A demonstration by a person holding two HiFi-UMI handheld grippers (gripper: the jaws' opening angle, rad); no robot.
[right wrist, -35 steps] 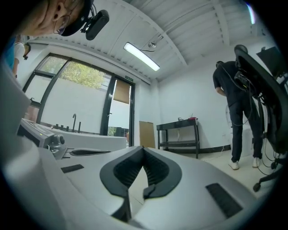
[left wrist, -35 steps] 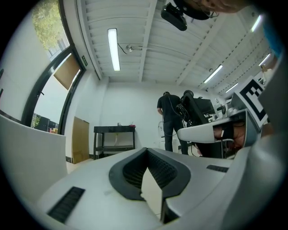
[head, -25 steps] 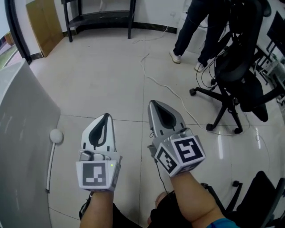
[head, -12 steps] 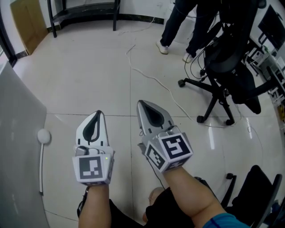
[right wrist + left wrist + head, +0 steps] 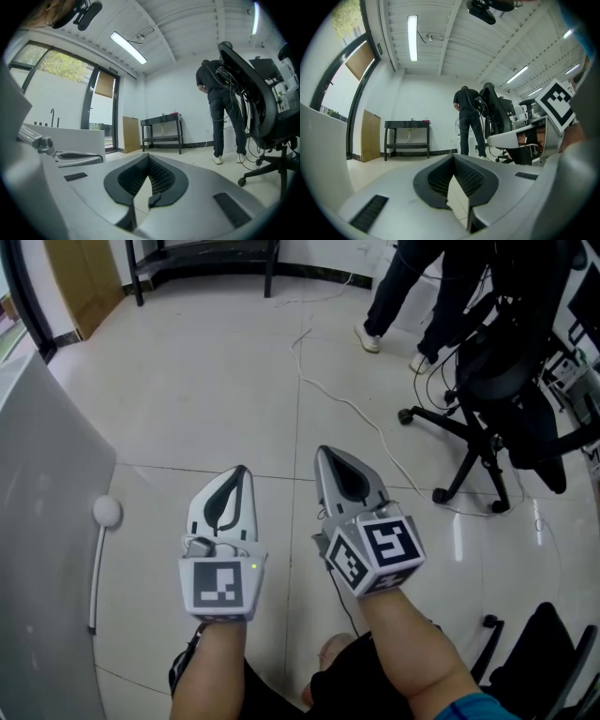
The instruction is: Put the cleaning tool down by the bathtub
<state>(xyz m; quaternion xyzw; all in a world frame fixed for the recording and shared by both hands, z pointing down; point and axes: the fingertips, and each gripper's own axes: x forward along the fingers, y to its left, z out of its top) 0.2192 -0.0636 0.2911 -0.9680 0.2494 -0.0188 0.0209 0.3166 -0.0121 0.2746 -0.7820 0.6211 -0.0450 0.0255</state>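
The pale tiled floor (image 5: pixel 206 399) carries a ball-headed cleaning stick (image 5: pixel 97 568) lying just beside the bathtub (image 5: pixel 37 549) wall, a white cable (image 5: pixel 356 413) snaking across, an office chair (image 5: pixel 469 460) and a black rack (image 5: pixel 202 263)

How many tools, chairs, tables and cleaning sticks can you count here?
Tools: 2, the left tool and the right tool, both shut and empty.
Chairs: 2, the black wheeled chair and the second chair at the bottom right edge.
Tables: 1, the black table.
Cleaning sticks: 1, the cleaning stick beside the bathtub.
Total: 6.
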